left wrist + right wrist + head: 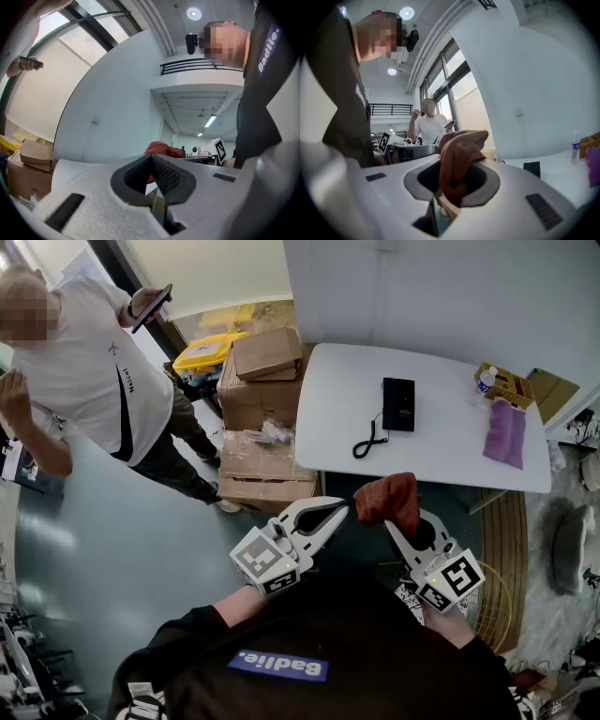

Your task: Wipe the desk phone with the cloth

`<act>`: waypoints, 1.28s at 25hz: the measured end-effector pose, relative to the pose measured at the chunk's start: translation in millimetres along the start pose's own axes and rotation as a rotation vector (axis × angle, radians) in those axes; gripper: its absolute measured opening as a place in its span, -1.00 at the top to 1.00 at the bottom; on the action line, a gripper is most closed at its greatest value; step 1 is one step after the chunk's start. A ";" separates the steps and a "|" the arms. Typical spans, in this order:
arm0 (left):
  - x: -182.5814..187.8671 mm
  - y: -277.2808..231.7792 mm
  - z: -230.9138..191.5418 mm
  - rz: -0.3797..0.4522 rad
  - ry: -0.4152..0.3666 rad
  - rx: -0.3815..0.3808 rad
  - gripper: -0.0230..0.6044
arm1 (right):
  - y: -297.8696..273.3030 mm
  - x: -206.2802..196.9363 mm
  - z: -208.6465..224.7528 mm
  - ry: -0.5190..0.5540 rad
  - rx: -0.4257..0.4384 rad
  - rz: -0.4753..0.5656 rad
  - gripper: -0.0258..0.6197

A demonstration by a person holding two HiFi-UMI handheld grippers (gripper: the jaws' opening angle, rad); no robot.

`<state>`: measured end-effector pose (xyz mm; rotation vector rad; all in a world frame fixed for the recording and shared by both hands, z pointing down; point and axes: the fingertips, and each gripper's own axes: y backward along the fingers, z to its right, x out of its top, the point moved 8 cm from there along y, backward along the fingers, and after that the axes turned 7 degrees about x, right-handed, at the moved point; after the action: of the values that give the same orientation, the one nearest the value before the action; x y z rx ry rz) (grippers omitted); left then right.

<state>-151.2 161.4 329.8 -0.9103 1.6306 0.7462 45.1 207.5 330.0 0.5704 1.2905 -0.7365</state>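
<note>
The white tabletop (441,451) stands ahead of the operator, with stacked cardboard boxes (261,399) beside its left end. The desk phone (398,403) lies mid-tabletop, its long axis running away from the operator, well ahead of both grippers. The right gripper (396,519) is more nearly in line with it, jaws clenched on the rust-red cloth (384,495). The left gripper (336,514) has its jaws closed on nothing.
</note>
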 end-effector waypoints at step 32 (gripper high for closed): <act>-27.7 -53.3 32.6 -0.030 0.009 0.119 0.91 | 39.3 -16.0 63.0 -0.092 0.125 -0.002 0.63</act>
<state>-85.6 166.6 348.2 -0.8519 1.6473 0.6183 113.6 189.0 357.2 0.6290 1.1655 -0.8397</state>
